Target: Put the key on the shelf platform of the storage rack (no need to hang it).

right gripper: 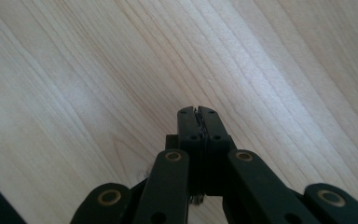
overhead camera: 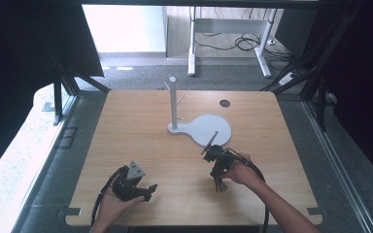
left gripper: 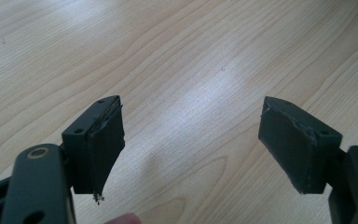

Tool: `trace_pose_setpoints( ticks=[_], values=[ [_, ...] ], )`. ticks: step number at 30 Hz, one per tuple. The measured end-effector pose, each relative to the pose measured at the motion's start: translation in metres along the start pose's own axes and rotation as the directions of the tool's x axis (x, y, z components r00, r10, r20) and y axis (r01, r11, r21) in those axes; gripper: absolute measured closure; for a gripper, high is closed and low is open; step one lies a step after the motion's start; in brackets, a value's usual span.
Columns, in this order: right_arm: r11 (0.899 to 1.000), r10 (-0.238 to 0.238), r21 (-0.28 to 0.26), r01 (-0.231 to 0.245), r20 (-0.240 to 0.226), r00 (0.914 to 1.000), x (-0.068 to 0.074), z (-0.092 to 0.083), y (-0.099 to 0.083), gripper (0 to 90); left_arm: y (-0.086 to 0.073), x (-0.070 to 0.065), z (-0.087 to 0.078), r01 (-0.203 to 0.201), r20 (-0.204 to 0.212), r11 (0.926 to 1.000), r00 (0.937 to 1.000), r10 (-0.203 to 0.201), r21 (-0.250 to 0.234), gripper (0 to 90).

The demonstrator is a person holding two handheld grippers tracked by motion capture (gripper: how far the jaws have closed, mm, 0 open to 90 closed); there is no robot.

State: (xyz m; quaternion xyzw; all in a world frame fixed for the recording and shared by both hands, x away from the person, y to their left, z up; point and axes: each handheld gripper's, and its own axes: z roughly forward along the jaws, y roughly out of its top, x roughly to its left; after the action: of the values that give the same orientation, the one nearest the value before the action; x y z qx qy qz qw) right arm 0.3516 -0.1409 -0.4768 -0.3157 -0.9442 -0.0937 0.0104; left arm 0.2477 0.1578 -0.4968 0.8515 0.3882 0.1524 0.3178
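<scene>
The high view takes in the whole wooden table: a white stand sits at its middle, made of a flat rounded base and an upright post with short pegs. The right gripper lies just beside the near edge of that base, and a thin rod-like part slants up from it over the base; whether it touches the base cannot be told. The left gripper rests well apart from the stand, near the front edge, with its grey three-cornered plate on top.

The right gripper view adds what the high view cannot settle: the 2 black jaws of the right gripper are pressed flat together with nothing between them, above bare wood grain. The left gripper view shows the left gripper with its jaws spread wide, empty, and only table wood between the pads.

Neither gripper view catches the stand. In the high view both claws are small and dark, so their jaws are hard to read there. A fingertip is cut off at the bottom edge of the left gripper view.
</scene>
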Motion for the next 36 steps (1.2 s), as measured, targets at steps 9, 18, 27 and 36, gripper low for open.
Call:
trace_pose_setpoints(
  ticks=[9, 18, 27, 36],
  values=[
    [1.0, 0.003, -0.031, -0.002, 0.029, 0.9996, -0.004, -0.031, -0.002, 89.5, -0.001, 0.001, 0.001, 0.004, 0.0, 1.0, 1.0, -0.004, 0.005, 22.7],
    [0.997, 0.008, -0.072, -0.004, 0.054, 0.9985, -0.013, -0.056, -0.002, 89.6, -0.001, 0.002, 0.002, 0.006, -0.002, 0.9999, 1.0, -0.006, 0.011, 22.7],
    [0.996, 0.032, -0.082, -0.026, 0.067, 0.9973, -0.022, -0.065, 0.001, 89.6, -0.001, 0.001, 0.003, 0.003, -0.001, 0.9999, 1.0, -0.003, 0.017, 22.7],
    [0.996, 0.029, -0.09, -0.022, 0.081, 0.9963, -0.028, -0.071, 0.01, 89.5, -0.001, 0.001, 0.003, 0.007, 0.003, 0.9999, 1.0, -0.007, 0.011, 22.7]
  ],
)
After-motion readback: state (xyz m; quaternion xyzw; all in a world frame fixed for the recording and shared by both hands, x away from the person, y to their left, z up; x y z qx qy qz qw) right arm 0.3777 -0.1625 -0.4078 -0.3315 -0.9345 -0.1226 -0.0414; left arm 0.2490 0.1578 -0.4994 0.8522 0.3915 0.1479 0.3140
